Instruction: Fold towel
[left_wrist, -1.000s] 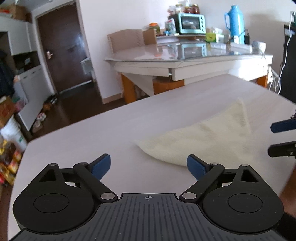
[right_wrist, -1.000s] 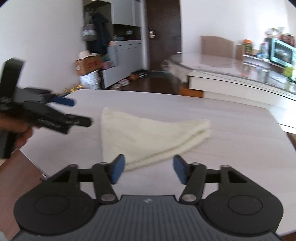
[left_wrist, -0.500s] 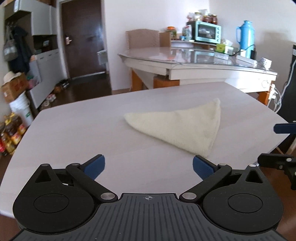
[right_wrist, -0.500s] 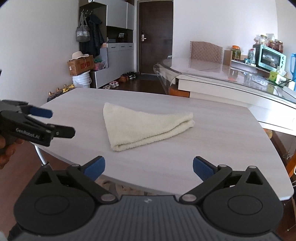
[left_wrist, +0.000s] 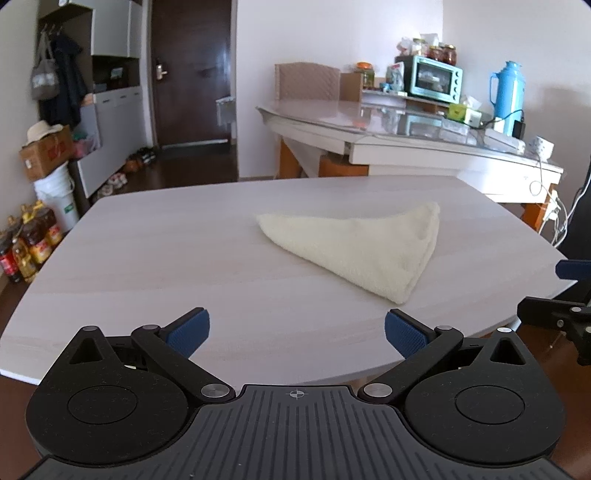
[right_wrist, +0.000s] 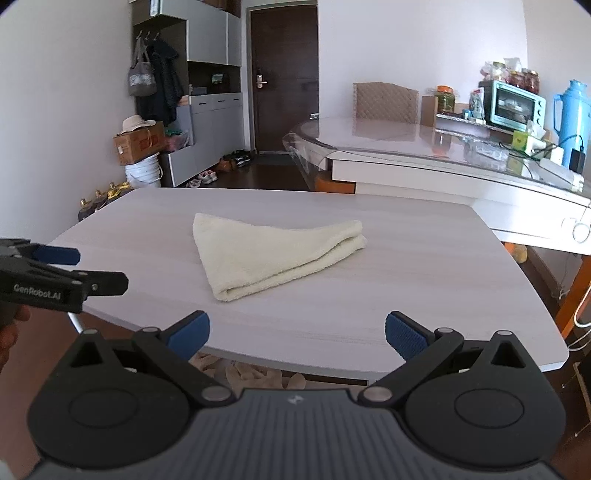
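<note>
A cream towel lies folded into a thick triangle on the pale wood table; in the right wrist view the towel shows its stacked layers along the right edge. My left gripper is open over the table's near edge, well short of the towel, with nothing between its blue pads. My right gripper is open as wide, held back at the table's front edge, also empty. Each gripper appears in the other's view: the right gripper at the right edge, the left gripper at the left.
A glass-topped dining table stands behind, carrying a teal toaster oven, a blue thermos and cables. On the left floor are bottles, a white bucket and a cardboard box. A dark door is far back.
Both grippers pulled back from the towel toward the table's near edge and levelled out. The right gripper's jaws opened wider. The towel stayed in place, folded.
</note>
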